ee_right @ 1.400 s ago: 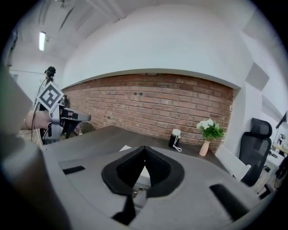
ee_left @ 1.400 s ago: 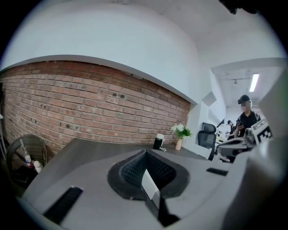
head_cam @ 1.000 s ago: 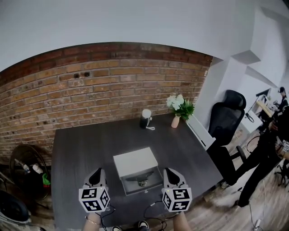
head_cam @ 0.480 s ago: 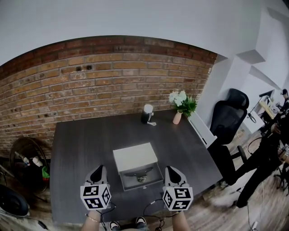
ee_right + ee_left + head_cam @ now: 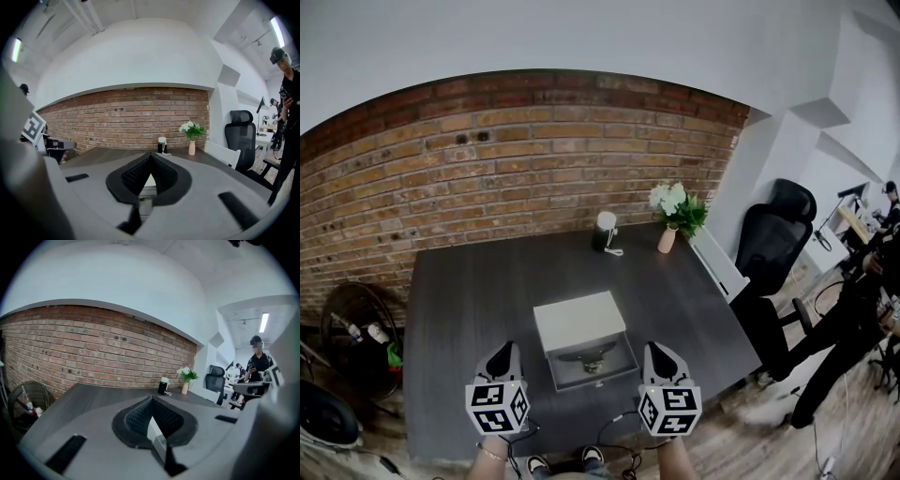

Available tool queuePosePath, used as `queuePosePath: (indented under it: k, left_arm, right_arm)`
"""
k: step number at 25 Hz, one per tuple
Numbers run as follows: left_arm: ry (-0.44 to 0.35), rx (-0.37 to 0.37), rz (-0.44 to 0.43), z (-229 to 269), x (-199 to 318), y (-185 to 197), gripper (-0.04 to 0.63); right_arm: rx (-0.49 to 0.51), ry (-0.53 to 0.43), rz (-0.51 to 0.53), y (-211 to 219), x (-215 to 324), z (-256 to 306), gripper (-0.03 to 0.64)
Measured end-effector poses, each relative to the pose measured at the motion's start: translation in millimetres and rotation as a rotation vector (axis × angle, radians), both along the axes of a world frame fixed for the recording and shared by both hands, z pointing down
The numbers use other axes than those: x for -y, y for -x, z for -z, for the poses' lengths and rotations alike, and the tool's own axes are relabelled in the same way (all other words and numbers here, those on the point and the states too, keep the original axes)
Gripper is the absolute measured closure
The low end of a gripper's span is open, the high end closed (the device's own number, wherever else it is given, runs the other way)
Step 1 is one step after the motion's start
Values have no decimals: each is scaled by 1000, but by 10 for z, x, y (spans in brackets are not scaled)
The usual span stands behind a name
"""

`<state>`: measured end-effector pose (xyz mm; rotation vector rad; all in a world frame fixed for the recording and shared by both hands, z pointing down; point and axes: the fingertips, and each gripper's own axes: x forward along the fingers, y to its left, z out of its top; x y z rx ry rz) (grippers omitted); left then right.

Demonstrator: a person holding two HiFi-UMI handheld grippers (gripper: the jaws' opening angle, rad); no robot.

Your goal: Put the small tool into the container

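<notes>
On the dark table stands a white container with its front tray open. A small dark tool lies inside that tray. My left gripper hovers at the tray's left near the table's front edge, and my right gripper mirrors it at the tray's right. Both stay apart from the container. In the left gripper view the left gripper has its jaws pressed together with nothing held. The right gripper looks the same in its own view, shut and empty.
A black-and-white cylinder and a vase of white flowers stand at the table's far edge by the brick wall. A black office chair and a standing person are to the right. A fan sits at floor level on the left.
The head view has shifted a little; both grippers keep their places beside the tray, and the tool has not moved.
</notes>
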<state>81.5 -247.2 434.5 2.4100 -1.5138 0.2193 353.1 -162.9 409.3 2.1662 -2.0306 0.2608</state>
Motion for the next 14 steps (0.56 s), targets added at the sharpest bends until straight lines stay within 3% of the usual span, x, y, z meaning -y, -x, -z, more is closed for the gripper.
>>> queuePosePath:
  k: [14]
  left_arm:
    - [6,-4,-2,-26,-58,54,597]
  right_arm:
    - [-15,17,3,67,-60,-27,615]
